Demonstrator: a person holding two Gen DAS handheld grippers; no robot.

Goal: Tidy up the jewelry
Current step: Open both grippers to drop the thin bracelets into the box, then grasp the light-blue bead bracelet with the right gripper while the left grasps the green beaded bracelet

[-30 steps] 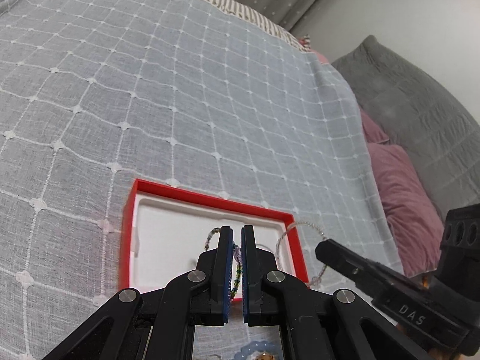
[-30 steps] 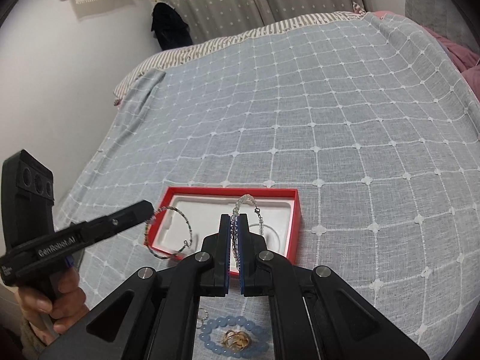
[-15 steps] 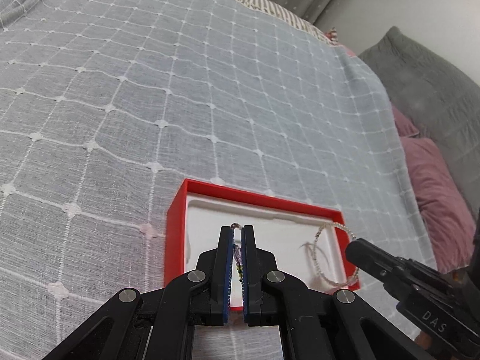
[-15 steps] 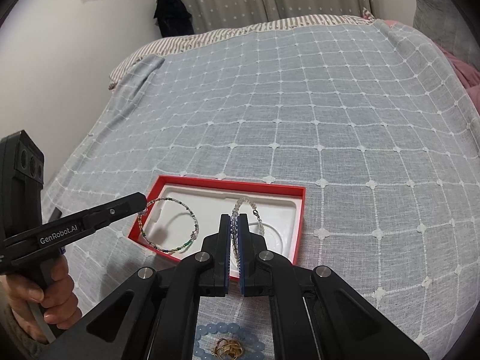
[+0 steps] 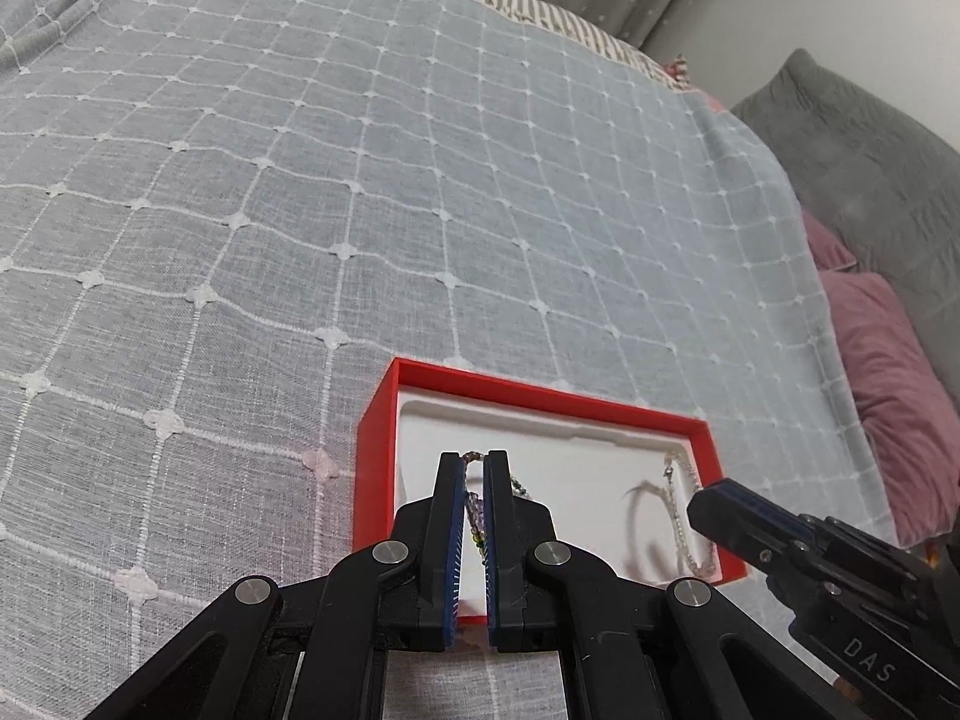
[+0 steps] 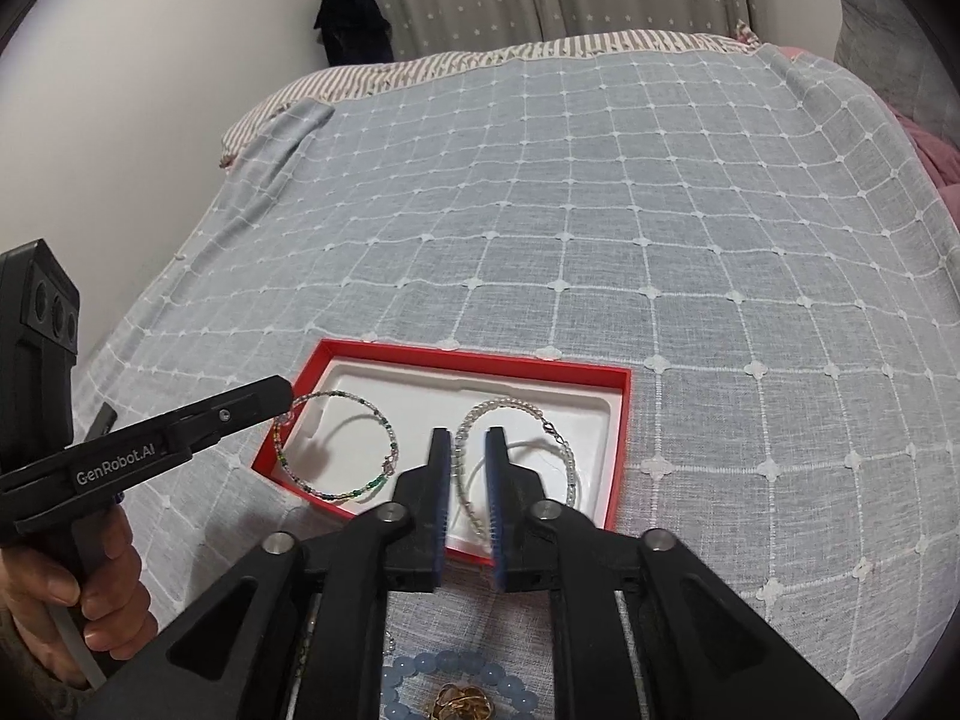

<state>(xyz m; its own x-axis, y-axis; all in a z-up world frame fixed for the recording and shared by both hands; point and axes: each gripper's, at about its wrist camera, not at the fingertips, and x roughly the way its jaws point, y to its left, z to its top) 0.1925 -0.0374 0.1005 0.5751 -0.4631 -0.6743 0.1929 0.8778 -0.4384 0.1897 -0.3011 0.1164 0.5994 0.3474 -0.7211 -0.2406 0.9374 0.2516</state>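
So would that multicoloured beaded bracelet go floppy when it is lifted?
Probably only a little: the multicoloured beaded bracelet, pinched by the left hand-held gripper, keeps a round hoop over the red tray's edge. Its tiny beads suggest it is light, and it might slip easily.

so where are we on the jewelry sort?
Done: the clear bracelet lies in the red box; the right gripper has just opened off it. In hand: the left gripper is shut on the multicolored bracelet over the box. Left: the blue bead bracelet and gold piece on the bedspread.
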